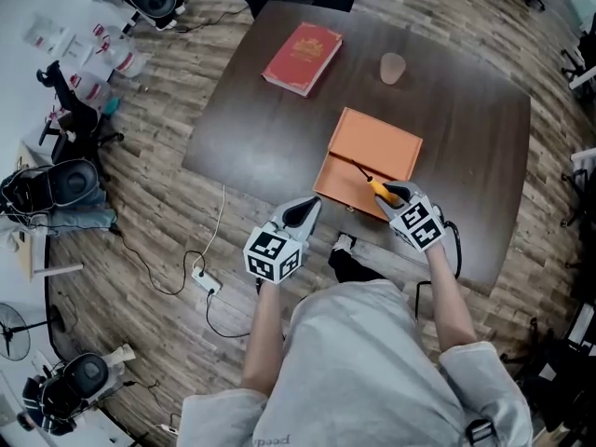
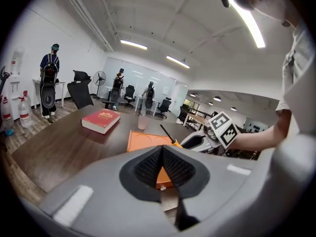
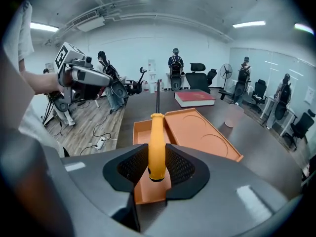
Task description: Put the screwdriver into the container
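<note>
An orange container stands open near the table's front edge, its tray (image 1: 343, 182) in front and its lid (image 1: 377, 142) lying flat behind. My right gripper (image 1: 395, 196) is shut on the yellow handle of the screwdriver (image 1: 379, 190), held over the tray's right part. In the right gripper view the screwdriver (image 3: 156, 142) points its black shaft away over the tray (image 3: 146, 132). My left gripper (image 1: 307, 212) hovers just left of the tray's front edge, shut with nothing between its pads (image 2: 175, 168). From there I see the container (image 2: 144, 140) and the right gripper (image 2: 201, 141).
A red book (image 1: 303, 57) lies at the table's far left and a translucent cup (image 1: 392, 67) stands behind the container. The dark table (image 1: 251, 147) ends just before my body. Cables and a power strip (image 1: 207, 280) lie on the wooden floor to the left.
</note>
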`<act>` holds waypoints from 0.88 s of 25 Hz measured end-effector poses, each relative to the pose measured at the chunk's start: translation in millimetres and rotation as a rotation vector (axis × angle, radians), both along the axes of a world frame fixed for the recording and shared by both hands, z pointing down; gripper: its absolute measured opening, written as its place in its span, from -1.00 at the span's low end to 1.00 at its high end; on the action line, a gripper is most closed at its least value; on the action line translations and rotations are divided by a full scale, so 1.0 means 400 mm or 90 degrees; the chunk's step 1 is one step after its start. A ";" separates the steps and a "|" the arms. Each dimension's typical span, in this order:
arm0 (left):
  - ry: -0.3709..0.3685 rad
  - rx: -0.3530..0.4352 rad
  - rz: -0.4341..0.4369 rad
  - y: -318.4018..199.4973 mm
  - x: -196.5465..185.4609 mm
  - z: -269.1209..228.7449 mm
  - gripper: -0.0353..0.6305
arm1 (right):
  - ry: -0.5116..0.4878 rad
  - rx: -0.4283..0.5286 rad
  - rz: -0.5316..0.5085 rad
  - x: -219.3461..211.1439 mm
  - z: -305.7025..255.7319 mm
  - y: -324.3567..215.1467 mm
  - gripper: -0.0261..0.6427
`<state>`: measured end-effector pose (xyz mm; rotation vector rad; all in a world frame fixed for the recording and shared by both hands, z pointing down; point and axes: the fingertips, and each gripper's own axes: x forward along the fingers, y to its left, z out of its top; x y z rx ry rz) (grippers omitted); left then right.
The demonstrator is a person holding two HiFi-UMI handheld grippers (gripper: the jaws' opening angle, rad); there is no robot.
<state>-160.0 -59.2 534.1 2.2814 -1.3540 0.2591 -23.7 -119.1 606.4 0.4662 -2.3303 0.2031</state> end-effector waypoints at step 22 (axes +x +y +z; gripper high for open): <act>0.000 -0.029 0.037 -0.133 -0.036 0.094 -0.73 | 0.152 0.031 -0.097 -0.027 0.147 -0.021 -0.60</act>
